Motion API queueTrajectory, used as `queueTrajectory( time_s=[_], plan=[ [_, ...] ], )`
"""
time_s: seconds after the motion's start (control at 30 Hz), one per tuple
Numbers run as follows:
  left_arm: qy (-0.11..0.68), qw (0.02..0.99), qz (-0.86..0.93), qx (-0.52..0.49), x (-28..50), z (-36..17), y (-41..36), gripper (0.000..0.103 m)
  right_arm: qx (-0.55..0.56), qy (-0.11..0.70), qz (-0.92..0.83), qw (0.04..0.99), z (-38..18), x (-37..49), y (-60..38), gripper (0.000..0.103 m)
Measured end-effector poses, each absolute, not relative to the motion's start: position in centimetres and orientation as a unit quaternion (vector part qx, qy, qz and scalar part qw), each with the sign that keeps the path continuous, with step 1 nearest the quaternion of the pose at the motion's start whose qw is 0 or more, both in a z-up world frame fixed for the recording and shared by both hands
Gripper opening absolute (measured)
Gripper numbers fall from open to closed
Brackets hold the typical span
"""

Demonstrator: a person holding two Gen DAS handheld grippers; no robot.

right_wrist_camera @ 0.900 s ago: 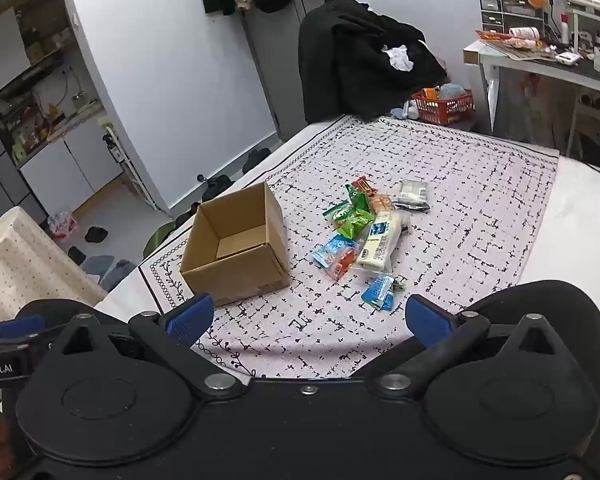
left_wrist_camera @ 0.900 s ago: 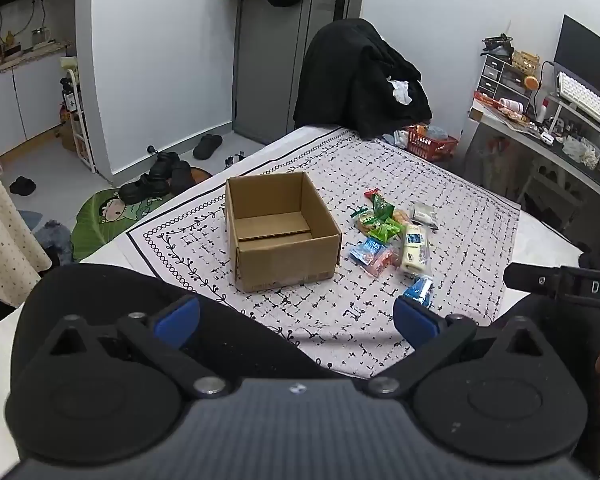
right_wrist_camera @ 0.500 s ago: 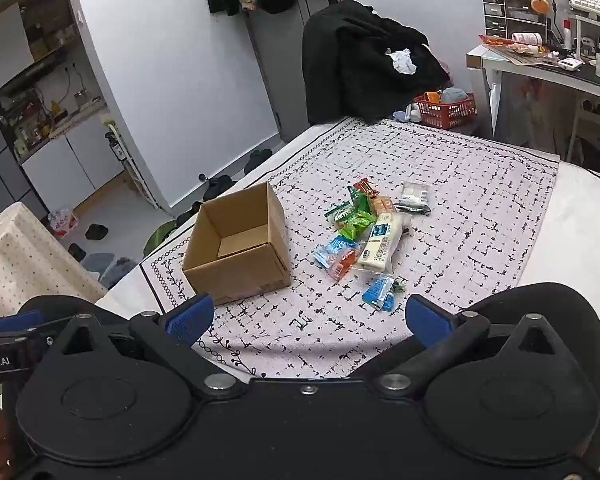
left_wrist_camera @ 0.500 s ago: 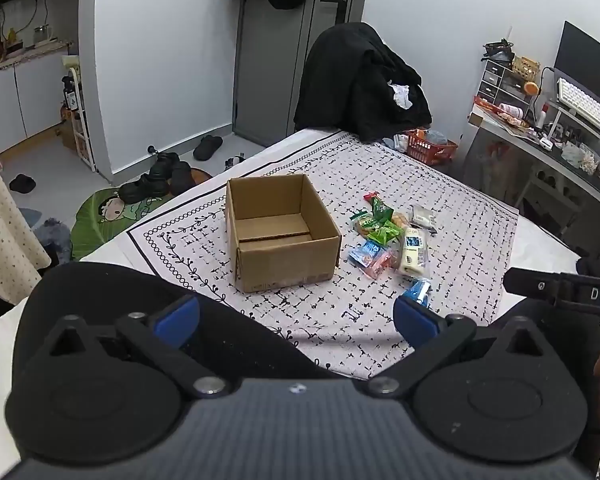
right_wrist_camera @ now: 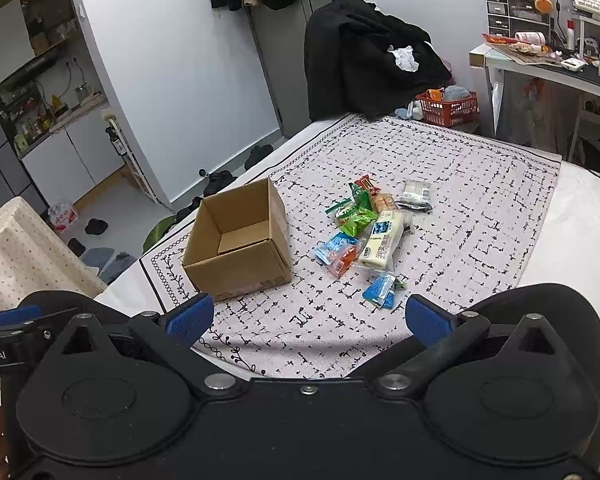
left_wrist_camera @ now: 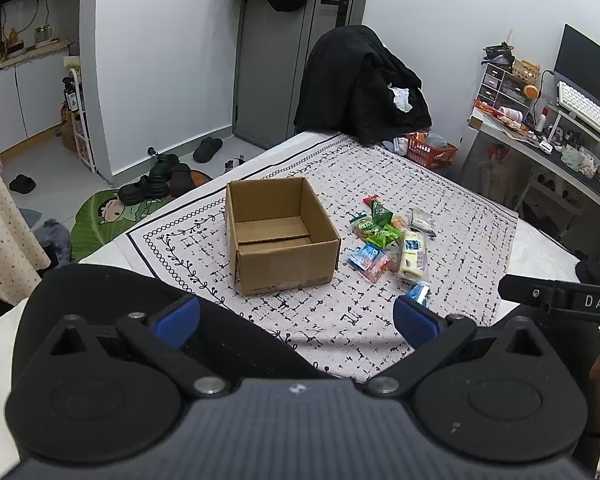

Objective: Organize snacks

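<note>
Both grippers hovered over the near edge of the bed, well short of the snacks. On the left gripper (left_wrist_camera: 296,316) the blue-tipped fingers (left_wrist_camera: 178,320) stood wide apart with nothing between them, and the right gripper (right_wrist_camera: 308,318) was spread just as wide and equally empty. An open cardboard box (left_wrist_camera: 278,236) sat upright on the patterned cloth (left_wrist_camera: 440,208) covering the bed, flaps up, nothing visible inside. Just to its right lay the pile of snacks (right_wrist_camera: 366,224): green packets (right_wrist_camera: 354,212), a long cream-coloured bar (right_wrist_camera: 382,240), a blue and orange packet (right_wrist_camera: 338,252) and a clear wrapped one (right_wrist_camera: 416,196) at the far side. A small blue packet (right_wrist_camera: 382,290) lay apart from the heap, nearest the right gripper. A black coat (left_wrist_camera: 360,84) hung over a chair beyond the bed.
</note>
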State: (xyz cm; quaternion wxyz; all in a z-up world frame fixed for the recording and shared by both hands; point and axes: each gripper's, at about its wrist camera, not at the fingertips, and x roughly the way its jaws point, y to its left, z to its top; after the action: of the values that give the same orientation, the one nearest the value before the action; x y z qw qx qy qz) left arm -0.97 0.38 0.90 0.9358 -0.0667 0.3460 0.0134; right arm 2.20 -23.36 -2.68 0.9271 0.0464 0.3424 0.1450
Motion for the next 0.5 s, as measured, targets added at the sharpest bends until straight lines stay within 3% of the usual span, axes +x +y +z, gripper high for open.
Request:
queueTrajectory(
  time_s=[0.5],
  plan=[
    [0.347, 0.935, 0.014, -0.071, -0.83, 0.8, 0.77, 0.103, 0.03, 0.34, 0.152, 0.928, -2.43, 1.96, -22.54, 0.103]
  ],
)
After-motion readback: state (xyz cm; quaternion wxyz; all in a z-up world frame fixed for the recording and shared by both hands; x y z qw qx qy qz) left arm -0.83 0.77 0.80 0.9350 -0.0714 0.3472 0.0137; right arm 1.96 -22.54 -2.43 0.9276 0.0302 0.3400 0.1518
